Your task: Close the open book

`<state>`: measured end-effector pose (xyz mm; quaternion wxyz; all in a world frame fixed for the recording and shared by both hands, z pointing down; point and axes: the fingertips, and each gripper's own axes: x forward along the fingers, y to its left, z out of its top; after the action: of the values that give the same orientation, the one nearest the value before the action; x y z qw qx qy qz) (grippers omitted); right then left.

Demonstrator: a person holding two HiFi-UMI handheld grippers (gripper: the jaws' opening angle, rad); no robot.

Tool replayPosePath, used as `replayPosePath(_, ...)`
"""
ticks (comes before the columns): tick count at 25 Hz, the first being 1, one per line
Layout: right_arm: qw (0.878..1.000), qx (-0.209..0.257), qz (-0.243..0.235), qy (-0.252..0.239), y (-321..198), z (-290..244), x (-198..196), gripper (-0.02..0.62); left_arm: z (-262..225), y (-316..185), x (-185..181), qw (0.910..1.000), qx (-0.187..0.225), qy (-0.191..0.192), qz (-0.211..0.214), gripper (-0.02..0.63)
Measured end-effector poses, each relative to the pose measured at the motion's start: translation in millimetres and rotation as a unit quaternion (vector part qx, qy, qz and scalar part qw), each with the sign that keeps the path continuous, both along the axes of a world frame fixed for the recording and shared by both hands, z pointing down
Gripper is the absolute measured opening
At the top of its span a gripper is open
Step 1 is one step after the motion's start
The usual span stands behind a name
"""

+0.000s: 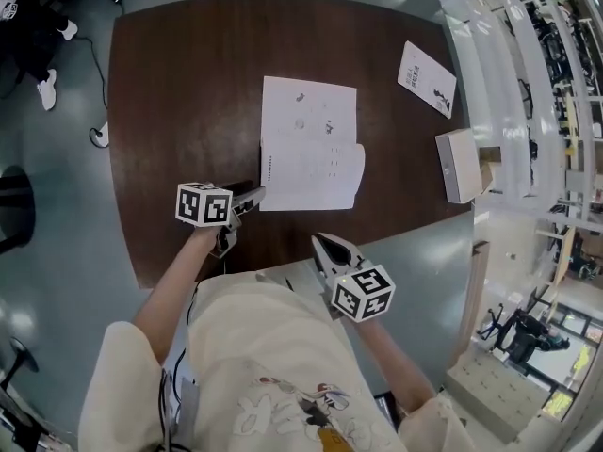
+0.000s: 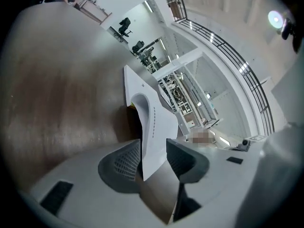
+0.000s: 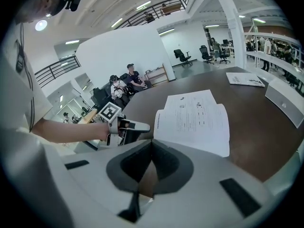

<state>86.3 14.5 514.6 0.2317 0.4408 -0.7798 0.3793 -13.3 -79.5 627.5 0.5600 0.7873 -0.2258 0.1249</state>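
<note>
- Book (image 1: pixel 311 149) lies open, white pages up, about mid-table and a little toward the near edge. To its left the dark table (image 1: pixel 170 83) is bare, so there is wide room on that side.
- Left tongs (image 1: pixel 247 199) sit at the book's near left corner with the jaws apart. A lifted page edge (image 2: pixel 154 127) stands between them and is not pinched.
- My guess is the risk lies here. Thin paper could slip out as the jaws shut. They could also catch one loose sheet and not the whole half, which would crease or tear it. A sideways pull could also slide the book on the smooth wood.
- Right tongs (image 1: pixel 332 248) hover by the near table edge, jaws together on nothing, just short of the book's near side. The edge is close, so there is little room to draw back.
- Right of the book, a leaflet (image 1: pixel 427 78) and a white box (image 1: pixel 460 165) lie well apart from it, clear of a page swinging over.
</note>
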Motion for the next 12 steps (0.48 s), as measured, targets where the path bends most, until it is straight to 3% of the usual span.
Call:
replayPosePath(5,1.0,-0.012,0.017,-0.001,2,3,7,0.006,14,-4,9,0.9996,-0.016,0.0,0.023,0.169)
replayPosePath(12,0.999,-0.02,0.035,-0.006,4,5,12,0.006,10,-4,28,0.9975,-0.034,0.034,0.052,0.172)
